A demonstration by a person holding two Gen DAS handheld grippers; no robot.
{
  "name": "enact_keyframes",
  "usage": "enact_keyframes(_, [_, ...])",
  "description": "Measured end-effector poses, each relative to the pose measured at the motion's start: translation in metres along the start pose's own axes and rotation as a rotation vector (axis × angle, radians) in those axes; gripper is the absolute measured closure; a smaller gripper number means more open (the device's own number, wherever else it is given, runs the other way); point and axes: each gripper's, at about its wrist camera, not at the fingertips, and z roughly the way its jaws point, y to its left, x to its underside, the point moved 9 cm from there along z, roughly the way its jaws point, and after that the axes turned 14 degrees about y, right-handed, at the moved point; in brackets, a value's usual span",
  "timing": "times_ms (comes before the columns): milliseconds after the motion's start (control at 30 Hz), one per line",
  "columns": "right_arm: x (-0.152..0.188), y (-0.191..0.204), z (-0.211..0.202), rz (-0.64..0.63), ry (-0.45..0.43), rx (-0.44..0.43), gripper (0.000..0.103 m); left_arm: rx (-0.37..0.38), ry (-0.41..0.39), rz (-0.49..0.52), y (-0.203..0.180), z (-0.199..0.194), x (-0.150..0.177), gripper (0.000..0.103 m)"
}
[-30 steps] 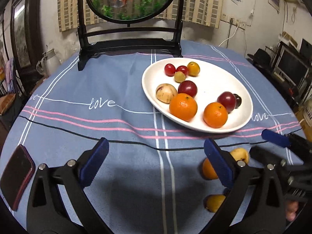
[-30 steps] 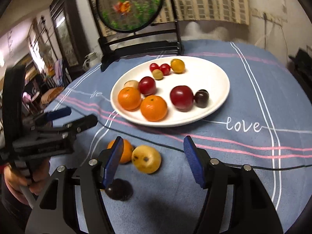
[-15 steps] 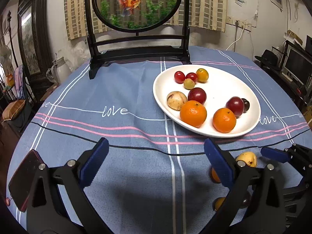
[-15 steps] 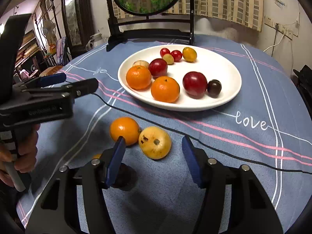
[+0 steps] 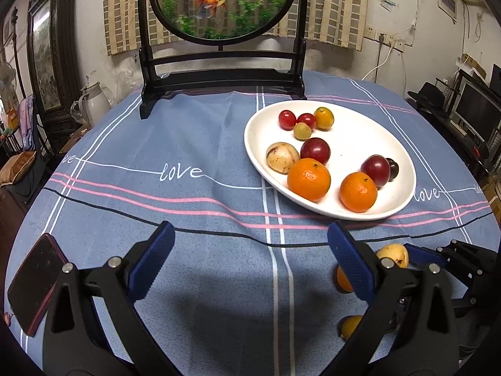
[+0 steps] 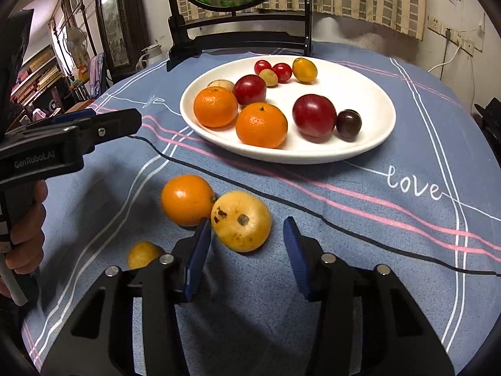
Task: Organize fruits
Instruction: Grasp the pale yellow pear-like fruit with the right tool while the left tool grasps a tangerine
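Blue striped cloth covers the desk (image 6: 407, 250). Right gripper (image 6: 244, 244), fingers part-open and just closing, empty, nears the spotted yellow round fruit (image 6: 241, 225) below the white oval plate (image 6: 375, 144); centre it first. Left gripper (image 5: 247, 260) is wide open, empty.

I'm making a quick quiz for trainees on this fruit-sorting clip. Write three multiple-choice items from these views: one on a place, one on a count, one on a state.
1. Where does the yellow spotted fruit lie?
A. on the white plate
B. on the cloth, between the right tongs' pads
C. on the phone

2. How many oranges are on the plate?
A. two
B. four
C. none

3. What state are the left tongs in?
A. shut on an orange
B. shut on the phone
C. open, holding nothing

Answers:
1 B: the yellow spotted fruit sits on the blue cloth inside the right tongs, whose jaws have just been closing, off the white plate.
2 A: two oranges lie there.
3 C: the left tongs have only cloth between their pads.
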Motion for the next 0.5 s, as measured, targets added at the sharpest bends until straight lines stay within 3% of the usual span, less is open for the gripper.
enact_keyframes(267, [-0.0016,0.0008,0.0020,-0.004,-0.003,0.003,0.055,-0.001,-0.002,0.015,-0.0031,0.0000,0.0002,0.003])
enact_keyframes(500, [-0.0032,0.0052,0.0005,-0.020,-0.017,0.000,0.065,-0.004,0.003,0.019,-0.0037,0.0011,0.0009,0.003])
